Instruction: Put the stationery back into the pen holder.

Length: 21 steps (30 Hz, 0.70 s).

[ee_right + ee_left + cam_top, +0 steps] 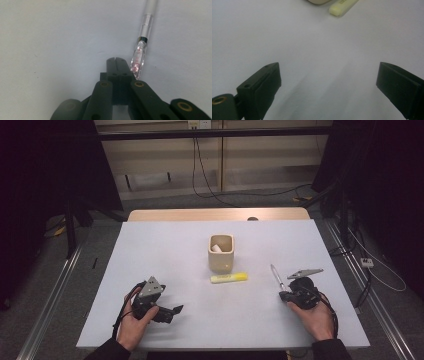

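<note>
We saw the right gripper (117, 60) with its jaws pressed together on nothing, a slim clear-and-silver pen (141, 50) lying just beside them on the smooth white table (165, 255). The left gripper (328, 82) lay low with its jaws wide apart, short of a yellow highlighter (342, 6).

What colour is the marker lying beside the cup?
Yellow; the marker shows best in the high view.

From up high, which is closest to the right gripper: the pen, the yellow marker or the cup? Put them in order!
From the right gripper:
1. Pen, right beside its jaws.
2. Marker, further left, lying mid-table.
3. Cup, farthest, just behind the marker.
</note>
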Each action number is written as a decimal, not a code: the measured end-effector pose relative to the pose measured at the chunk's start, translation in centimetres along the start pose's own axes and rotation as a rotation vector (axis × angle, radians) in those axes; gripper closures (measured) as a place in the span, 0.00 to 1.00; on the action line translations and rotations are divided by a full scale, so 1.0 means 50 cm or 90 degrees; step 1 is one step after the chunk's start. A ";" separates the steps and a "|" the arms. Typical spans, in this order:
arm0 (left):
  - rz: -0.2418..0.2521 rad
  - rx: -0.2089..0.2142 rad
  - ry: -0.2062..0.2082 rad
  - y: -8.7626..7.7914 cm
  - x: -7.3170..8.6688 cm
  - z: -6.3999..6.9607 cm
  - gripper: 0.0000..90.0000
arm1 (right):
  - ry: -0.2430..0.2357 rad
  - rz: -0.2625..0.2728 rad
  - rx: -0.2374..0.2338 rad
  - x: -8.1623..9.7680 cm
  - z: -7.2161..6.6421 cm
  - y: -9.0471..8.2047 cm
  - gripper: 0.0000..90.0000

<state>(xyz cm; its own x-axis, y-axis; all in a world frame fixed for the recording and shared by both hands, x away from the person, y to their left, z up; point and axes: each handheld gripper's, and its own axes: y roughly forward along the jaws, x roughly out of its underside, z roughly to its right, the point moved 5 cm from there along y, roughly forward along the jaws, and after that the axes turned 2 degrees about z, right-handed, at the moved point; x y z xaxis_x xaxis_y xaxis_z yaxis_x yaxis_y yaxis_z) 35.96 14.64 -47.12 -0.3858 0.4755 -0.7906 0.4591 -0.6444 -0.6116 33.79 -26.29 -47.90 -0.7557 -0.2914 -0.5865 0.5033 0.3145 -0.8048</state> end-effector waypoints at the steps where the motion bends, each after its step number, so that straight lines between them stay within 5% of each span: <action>1: 0.001 0.002 -0.001 0.001 0.000 0.000 0.06 | 0.000 -0.001 0.003 0.001 0.001 -0.001 1.00; 21: 0.002 0.004 -0.002 0.002 0.000 0.001 0.06 | -0.009 -0.008 0.057 0.014 0.037 -0.017 1.00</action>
<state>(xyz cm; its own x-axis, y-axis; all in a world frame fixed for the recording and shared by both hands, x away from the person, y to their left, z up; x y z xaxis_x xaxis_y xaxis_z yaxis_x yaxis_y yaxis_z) 35.98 14.56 -47.16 -0.3867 0.4710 -0.7929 0.4556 -0.6499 -0.6083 33.60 -28.42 -47.78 -0.7566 -0.3071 -0.5772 0.5299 0.2292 -0.8165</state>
